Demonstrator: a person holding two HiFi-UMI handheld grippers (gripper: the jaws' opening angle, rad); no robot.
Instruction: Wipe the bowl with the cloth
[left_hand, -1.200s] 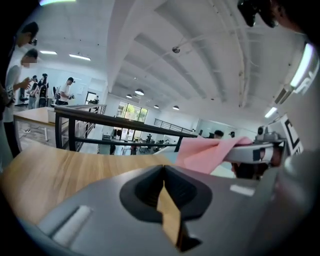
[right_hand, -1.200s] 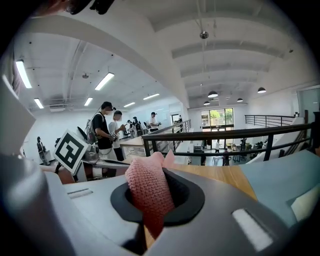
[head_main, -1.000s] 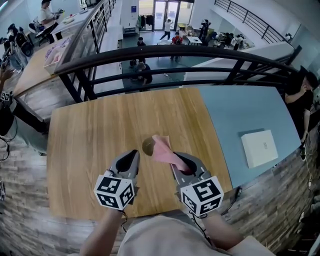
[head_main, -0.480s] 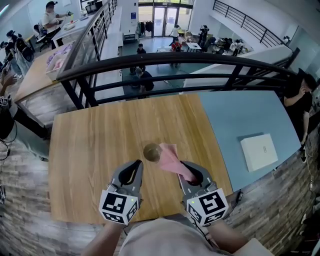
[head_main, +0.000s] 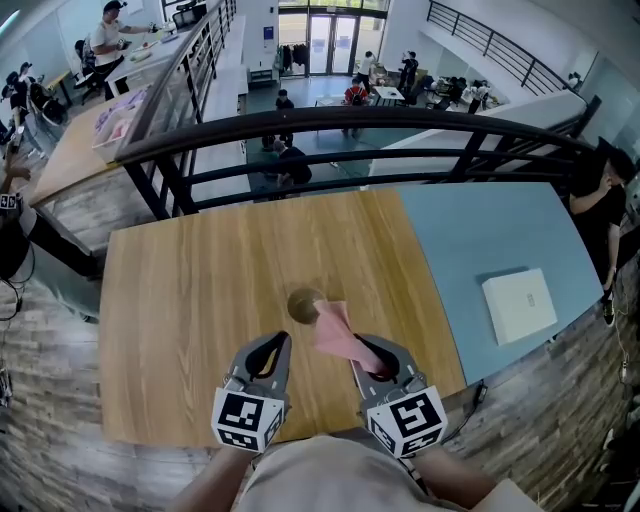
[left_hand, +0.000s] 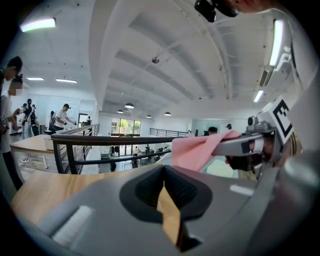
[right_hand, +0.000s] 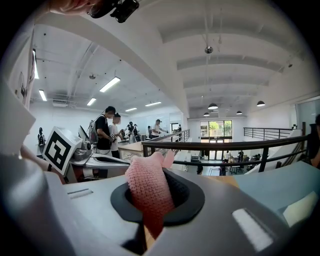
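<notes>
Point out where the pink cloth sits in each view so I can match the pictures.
Head view: cloth low centre, sticking forward out of the right gripper, just right of the bowl.
Left gripper view: cloth right of centre, held out by the right gripper.
Right gripper view: cloth bottom centre, pinched in the jaws.
Shared landmark: the black railing.

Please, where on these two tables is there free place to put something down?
The wooden table is bare left of the bowl and behind it, up to the railing. The blue table is bare except for the white box near its right side. It is crowded only beside the bowl, where the cloth, the left tongs and the right tongs are close.
</notes>
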